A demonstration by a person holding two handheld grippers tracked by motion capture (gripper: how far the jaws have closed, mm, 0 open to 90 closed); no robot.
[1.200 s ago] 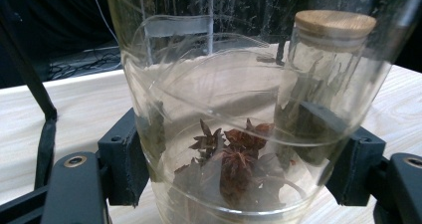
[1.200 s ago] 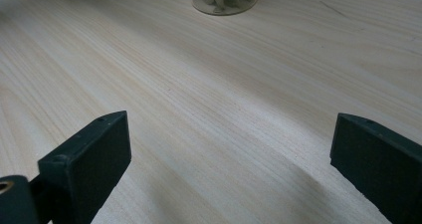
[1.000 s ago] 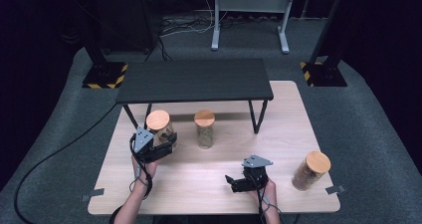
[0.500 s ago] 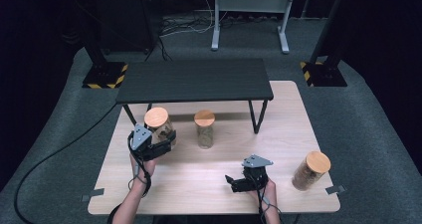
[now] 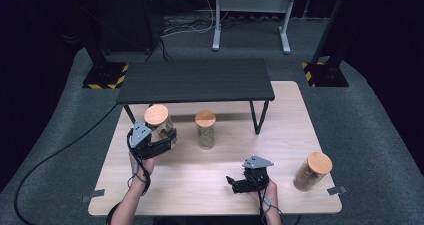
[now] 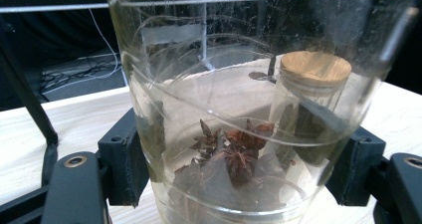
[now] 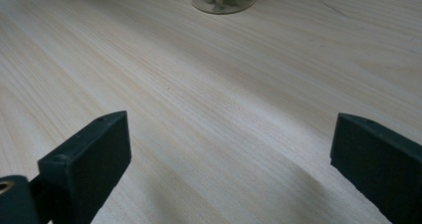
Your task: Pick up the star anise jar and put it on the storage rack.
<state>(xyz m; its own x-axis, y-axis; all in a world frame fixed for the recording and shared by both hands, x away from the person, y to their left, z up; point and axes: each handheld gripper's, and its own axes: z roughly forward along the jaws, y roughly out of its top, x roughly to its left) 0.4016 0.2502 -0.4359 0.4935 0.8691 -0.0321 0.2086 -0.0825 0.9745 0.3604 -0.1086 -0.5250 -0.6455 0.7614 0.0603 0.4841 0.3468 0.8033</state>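
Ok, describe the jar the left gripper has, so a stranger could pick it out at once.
Start at the black shelf standing on the wooden table. Three cork-lidded glass jars are there; take the leftmost, by the shelf's front left leg, between the left gripper jaws. That star anise jar alone holds dark star-shaped pods.

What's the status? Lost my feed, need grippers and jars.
Left gripper shut on star anise jar. Right gripper open, empty, low over table. Two other jars standing apart: middle jar, right jar. Nothing blocking.
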